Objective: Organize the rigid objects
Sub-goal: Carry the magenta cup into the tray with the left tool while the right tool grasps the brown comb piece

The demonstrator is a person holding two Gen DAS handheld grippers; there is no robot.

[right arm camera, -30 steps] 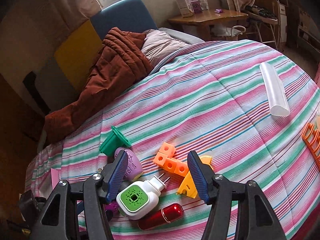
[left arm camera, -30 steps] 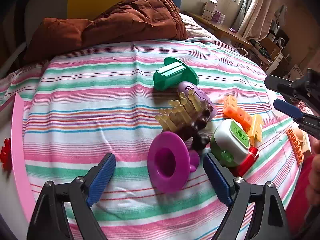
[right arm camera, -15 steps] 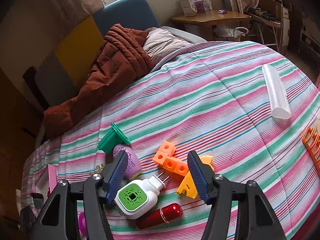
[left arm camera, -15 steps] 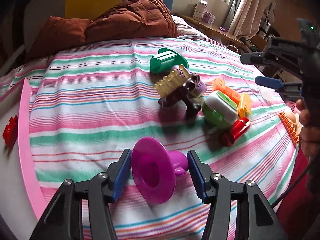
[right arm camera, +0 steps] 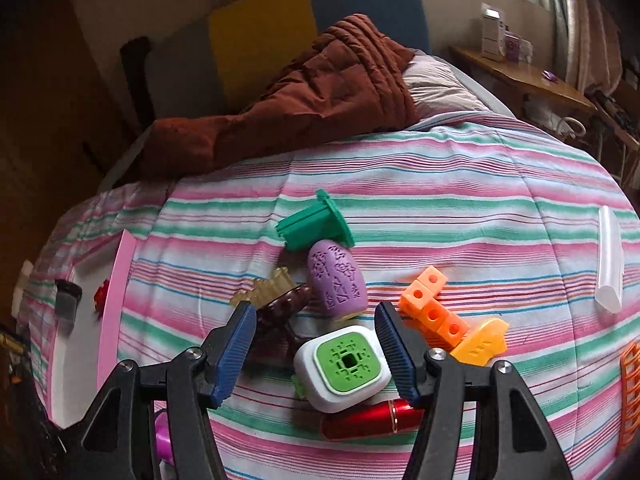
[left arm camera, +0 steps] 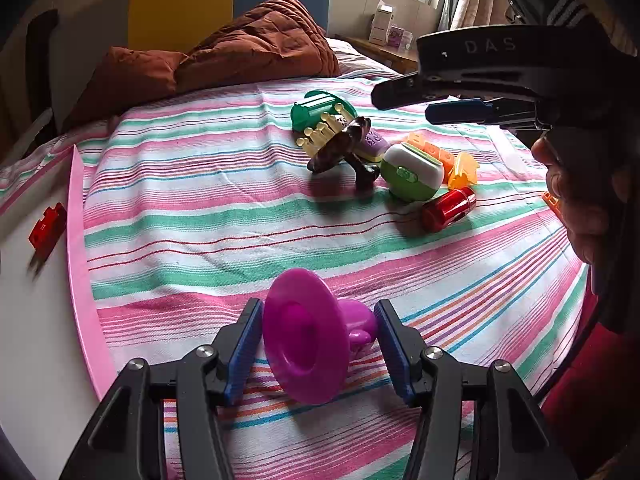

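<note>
A magenta funnel-shaped piece (left arm camera: 304,336) sits between the blue pads of my left gripper (left arm camera: 320,340), which is shut on it just above the striped bedspread (left arm camera: 200,216). The piece also peeks out at the bottom left of the right wrist view (right arm camera: 164,436). My right gripper (right arm camera: 318,346) hangs open over the toy pile, its left pad well clear of the white-and-green plug-in device (right arm camera: 344,366) below it. It also shows from the side in the left wrist view (left arm camera: 440,104). Beside the device lie a red tube (right arm camera: 368,418), a purple embossed piece (right arm camera: 338,284) and a brown comb-like piece (right arm camera: 280,308).
A green flanged piece (right arm camera: 316,224), orange cubes (right arm camera: 434,308) and a yellow block (right arm camera: 480,344) ring the pile. Further right are a clear tube (right arm camera: 608,260) and an orange grid (right arm camera: 630,392). A pink-rimmed white tray (left arm camera: 80,260) at left holds a red puzzle piece (left arm camera: 46,226). A brown quilt (left arm camera: 240,52) lies behind.
My left gripper closed on the magenta piece and drew it away from the pile toward the near edge. My right gripper rolled and shifted left over the white-and-green device, still open.
</note>
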